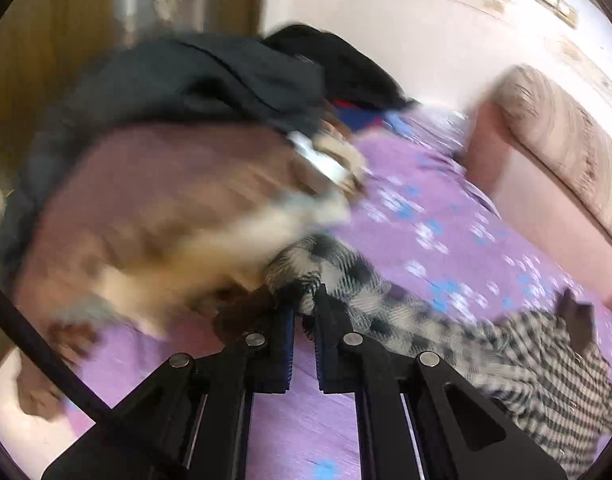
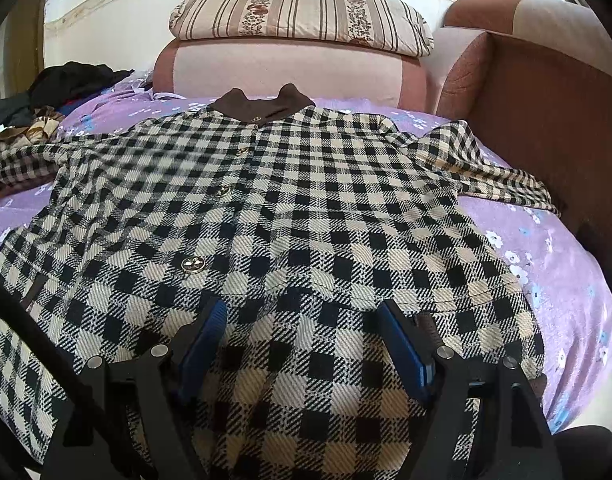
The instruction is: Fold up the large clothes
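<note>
Checked wool coat | left gripper nearly clenched on sleeve edge; thin pinch may slip | right gripper released; hem may bunch

Striped pillow atop pink headboard — dark clothes heap far left.
</note>
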